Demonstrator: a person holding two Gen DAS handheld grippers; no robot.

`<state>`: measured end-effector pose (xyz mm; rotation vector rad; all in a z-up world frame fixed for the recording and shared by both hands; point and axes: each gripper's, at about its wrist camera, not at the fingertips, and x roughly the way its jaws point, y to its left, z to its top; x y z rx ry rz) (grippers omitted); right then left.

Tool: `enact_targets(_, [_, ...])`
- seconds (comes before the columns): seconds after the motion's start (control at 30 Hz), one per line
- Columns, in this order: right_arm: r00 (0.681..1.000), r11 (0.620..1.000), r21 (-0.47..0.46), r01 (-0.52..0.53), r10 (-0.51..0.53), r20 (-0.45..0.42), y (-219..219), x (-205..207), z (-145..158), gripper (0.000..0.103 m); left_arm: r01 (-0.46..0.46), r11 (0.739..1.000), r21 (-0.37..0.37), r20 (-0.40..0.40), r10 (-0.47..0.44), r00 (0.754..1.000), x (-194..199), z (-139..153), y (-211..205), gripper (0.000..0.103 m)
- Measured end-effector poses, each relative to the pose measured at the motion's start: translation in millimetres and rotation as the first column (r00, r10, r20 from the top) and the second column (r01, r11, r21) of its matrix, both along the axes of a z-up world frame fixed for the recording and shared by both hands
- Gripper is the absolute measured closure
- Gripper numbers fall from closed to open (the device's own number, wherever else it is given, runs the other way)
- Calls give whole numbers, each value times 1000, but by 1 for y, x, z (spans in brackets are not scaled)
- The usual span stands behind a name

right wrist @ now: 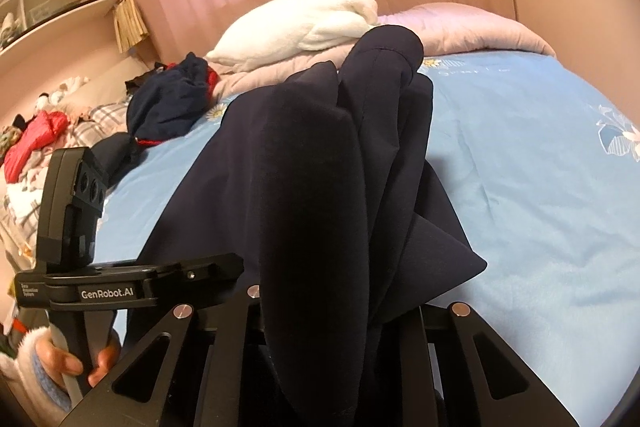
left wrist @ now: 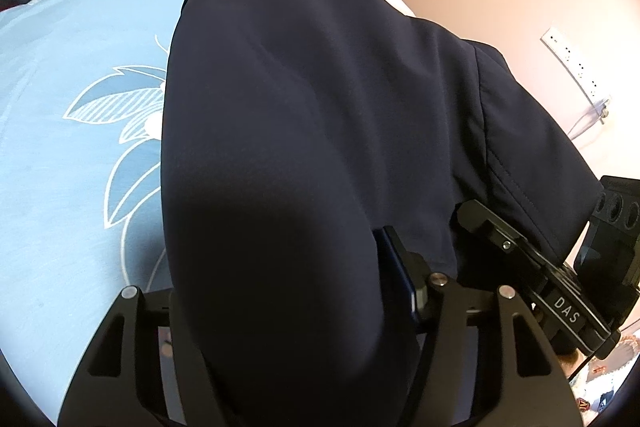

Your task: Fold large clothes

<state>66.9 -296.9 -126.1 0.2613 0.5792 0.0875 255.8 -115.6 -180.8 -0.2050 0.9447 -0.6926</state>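
Observation:
A large dark navy garment [left wrist: 312,115] lies partly on the light blue floral bedsheet [left wrist: 72,155] and is lifted at its near edge. My left gripper [left wrist: 280,307] is shut on the navy cloth, which drapes over its fingers and hides the tips. My right gripper [right wrist: 320,327] is shut on a bunched fold of the same garment [right wrist: 320,167], which hangs over it in thick folds. The right gripper [left wrist: 532,267] shows at the lower right of the left wrist view, and the left gripper [right wrist: 132,283] at the lower left of the right wrist view, close beside each other.
A white fluffy blanket [right wrist: 304,27] and pink quilt [right wrist: 460,27] lie at the bed's far end. Another dark garment [right wrist: 168,103] with red trim sits to the left, and a clothes pile [right wrist: 36,139] beyond it. Pink curtains hang behind. A wall socket strip [left wrist: 576,67] is at right.

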Motion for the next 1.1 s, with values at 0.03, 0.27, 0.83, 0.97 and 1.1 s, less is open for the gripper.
enact_targets(0.03, [1000,1000,1,-5,5,4,2,0,2,80,-4,1000,-1,5,4,1000,-6,7,-4,41])
enact_targets(0.27, [999,999,-2,-37,37,19,14,0,8,81,-33,999,-3,37,33,999,-19,19,5,41])
enact_targets(0.83, [991,992,-22,-125,126,43,48,25,20,81,-136,990,-23,96,138,986,-34,23,56,41])
enact_targets(0.97, [988,988,-28,-150,151,46,59,33,22,81,-157,987,-24,93,158,983,-35,21,62,41])
enact_targets(1.1, [984,985,-28,-171,173,52,68,41,24,81,-177,984,-16,103,178,979,-30,27,73,41])
